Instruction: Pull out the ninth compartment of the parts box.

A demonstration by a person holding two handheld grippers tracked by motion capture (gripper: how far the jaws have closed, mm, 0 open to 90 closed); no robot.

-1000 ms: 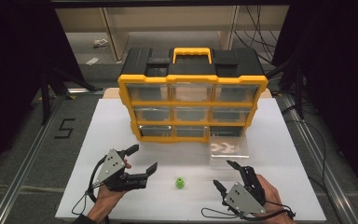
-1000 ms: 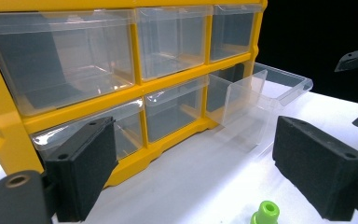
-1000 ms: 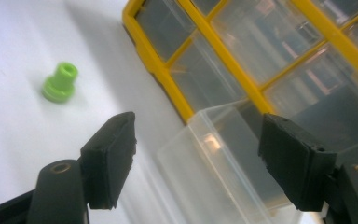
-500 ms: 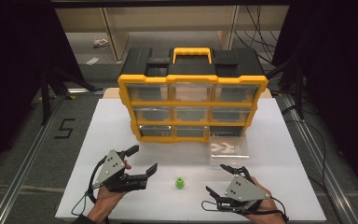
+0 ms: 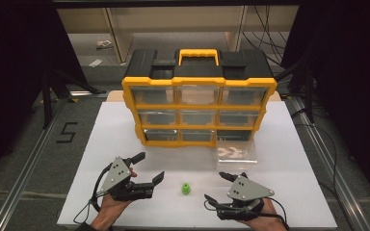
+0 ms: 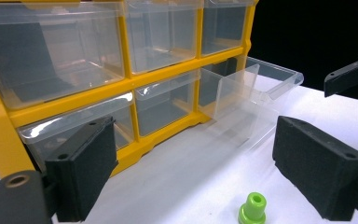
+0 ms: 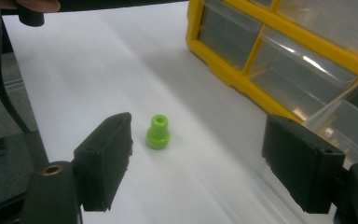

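Nearest, at the counter's front edge: left gripper and right gripper, each held low in a hand, both with jaws spread wide and pinching nothing. Between them, standing upright on the white surface: a small green plug, touching neither gripper. From the right gripper view, green plug just ahead of the left-hand pad, off the midline of the gap. From the left gripper view, green plug low in the gap, nearer the right-hand pad.

Likely step in hand: picking up the plug with the right gripper for the drawer beyond. To do it well: shift sideways first so the plug sits midway between the pads, then come in low and level, close slowly on the wider base rather than the narrow neck. Small and light, so probably quick to tip or skid if one pad arrives first.

Further back: a clear drawer pulled out of the bottom right slot, resting open on the counter, apparently the destination. Behind it: the yellow organizer with its rows of clear drawers and black top with yellow handle. Worth keeping the left gripper clear of the path from plug to drawer.
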